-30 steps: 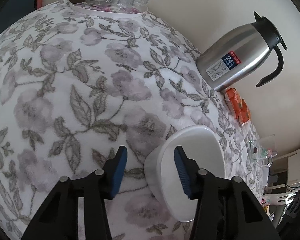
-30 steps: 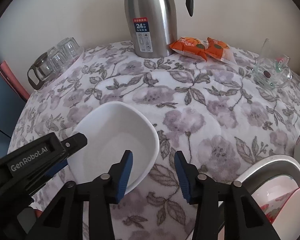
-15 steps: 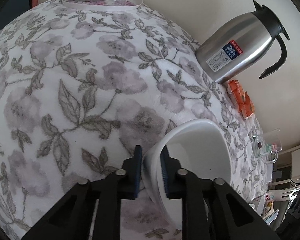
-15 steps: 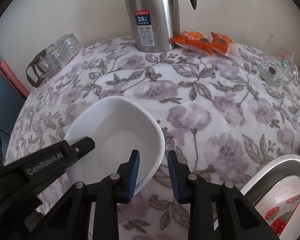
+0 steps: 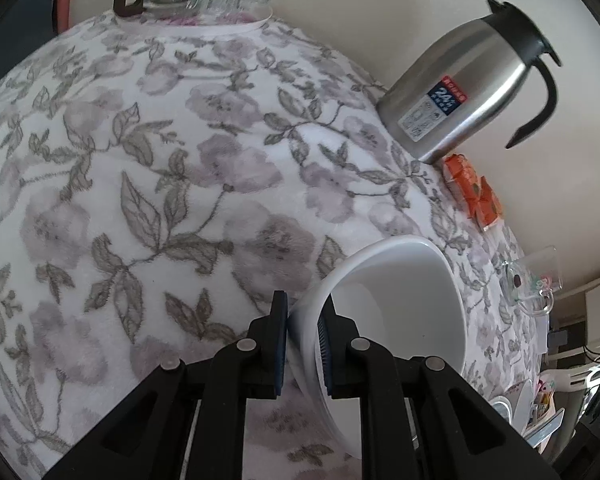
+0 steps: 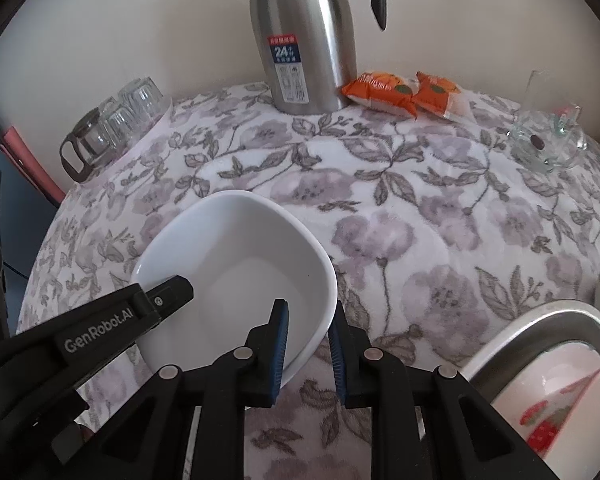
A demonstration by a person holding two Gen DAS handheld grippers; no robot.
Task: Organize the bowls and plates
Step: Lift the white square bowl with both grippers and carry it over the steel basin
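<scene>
A white square bowl (image 6: 240,264) sits on the flowered tablecloth (image 6: 440,240), its left side tipped up a little. My left gripper (image 5: 303,304) is shut on the bowl's (image 5: 400,312) left rim, one pad inside and one outside. One of its black fingers (image 6: 164,300) shows in the right wrist view, reaching over that rim. My right gripper (image 6: 309,312) straddles the near right rim and its jaws are closing. The bowl's wall stands between its blue pads, and I see no firm pinch.
A steel thermos jug (image 6: 304,36) stands at the back, with orange snack packets (image 6: 400,92) beside it. Upturned glasses and a glass pot (image 6: 112,128) sit far left, a glass mug (image 6: 548,136) far right. A metal basin (image 6: 540,316) holding strawberry-patterned dishes (image 6: 540,412) lies near right.
My left gripper's jaws closed onto the bowl's left rim and that side tipped up. The right gripper's jaws narrowed around the bowl's near right rim.
</scene>
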